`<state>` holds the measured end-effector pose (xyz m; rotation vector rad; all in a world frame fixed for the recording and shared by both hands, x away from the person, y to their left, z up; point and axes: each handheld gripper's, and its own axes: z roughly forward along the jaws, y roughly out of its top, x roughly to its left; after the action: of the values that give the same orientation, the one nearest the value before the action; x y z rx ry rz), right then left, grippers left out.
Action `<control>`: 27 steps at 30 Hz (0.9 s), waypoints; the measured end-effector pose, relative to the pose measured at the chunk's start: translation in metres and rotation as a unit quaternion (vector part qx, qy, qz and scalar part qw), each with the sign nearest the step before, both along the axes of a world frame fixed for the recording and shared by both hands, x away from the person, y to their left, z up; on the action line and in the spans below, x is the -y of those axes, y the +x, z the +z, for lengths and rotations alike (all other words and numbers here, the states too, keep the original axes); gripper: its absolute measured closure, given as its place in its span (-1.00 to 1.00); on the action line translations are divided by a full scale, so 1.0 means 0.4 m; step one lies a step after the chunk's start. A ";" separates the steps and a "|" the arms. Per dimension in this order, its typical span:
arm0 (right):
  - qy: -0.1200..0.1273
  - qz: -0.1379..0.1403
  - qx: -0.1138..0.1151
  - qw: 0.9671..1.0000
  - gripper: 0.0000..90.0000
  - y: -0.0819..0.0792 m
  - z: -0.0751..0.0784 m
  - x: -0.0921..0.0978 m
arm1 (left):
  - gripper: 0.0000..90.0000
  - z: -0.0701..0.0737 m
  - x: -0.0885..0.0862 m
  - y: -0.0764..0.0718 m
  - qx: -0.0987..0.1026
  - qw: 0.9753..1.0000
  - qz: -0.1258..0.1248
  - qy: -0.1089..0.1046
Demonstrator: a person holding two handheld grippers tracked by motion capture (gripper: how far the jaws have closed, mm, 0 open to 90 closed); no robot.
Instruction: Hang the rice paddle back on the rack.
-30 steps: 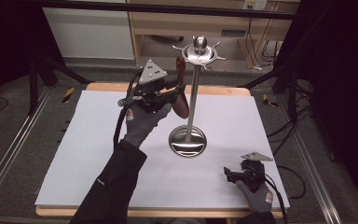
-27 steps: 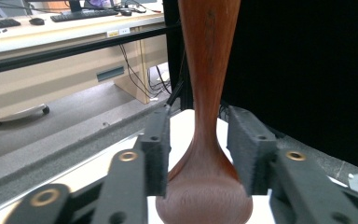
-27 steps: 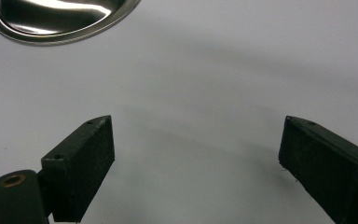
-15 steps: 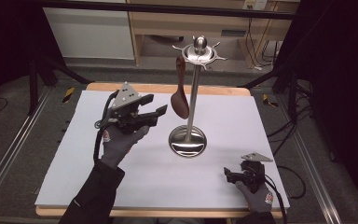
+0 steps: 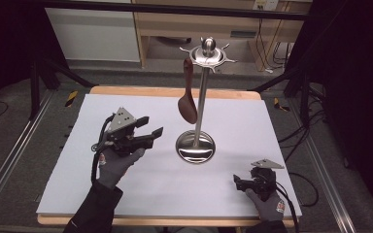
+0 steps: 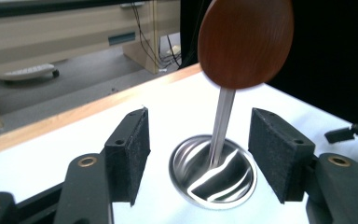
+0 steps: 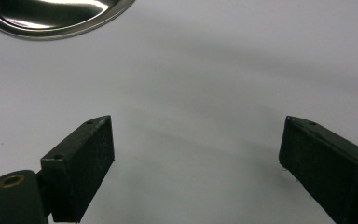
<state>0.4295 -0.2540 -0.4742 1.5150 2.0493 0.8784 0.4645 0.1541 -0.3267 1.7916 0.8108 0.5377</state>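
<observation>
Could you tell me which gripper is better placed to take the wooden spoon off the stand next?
Probably the left gripper: it is open, raised and facing the wooden spoon hanging on the stand. The right gripper rests low near the table's front edge.

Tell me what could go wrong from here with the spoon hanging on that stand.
The wooden spoon hangs freely from the stand's top, so a bump to the pole could swing it off. The left gripper, jaws open, points at the stand; pushing forward might knock it. The right gripper rests low by the table's near edge.
</observation>
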 end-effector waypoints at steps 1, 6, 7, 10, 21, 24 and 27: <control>0.000 0.000 0.000 1.000 -0.77 0.000 0.000 0.000 | -0.17 -0.009 -0.004 -0.002 -0.003 1.000 0.001 0.002; 0.001 -0.001 -0.003 1.000 -0.77 -0.001 0.000 0.000 | -0.19 -0.069 -0.035 -0.015 -0.021 1.000 0.009 0.009; -0.001 -0.002 -0.002 1.000 -0.77 -0.001 -0.001 0.000 | -0.19 -0.079 -0.040 -0.016 -0.023 1.000 0.011 0.011; 0.002 0.000 -0.002 1.000 -0.77 -0.002 0.000 0.003 | -0.19 -0.115 -0.061 -0.021 -0.035 0.999 0.017 0.022; 0.004 -0.011 -0.005 1.000 -0.77 -0.004 -0.003 0.013 | -0.25 -0.215 -0.155 -0.041 -0.076 0.996 0.049 0.017; 0.005 -0.015 -0.007 1.000 -0.77 -0.004 -0.006 0.018 | -0.25 -0.238 -0.179 -0.046 -0.085 0.994 0.060 0.019; 0.001 -0.018 -0.007 1.000 -0.77 -0.003 -0.008 0.022 | -0.25 -0.272 -0.207 -0.052 -0.099 0.992 0.073 0.013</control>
<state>0.4282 -0.2627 -0.4773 1.5592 2.0252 0.8584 0.4438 0.2370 -0.4353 1.8382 1.0828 0.4714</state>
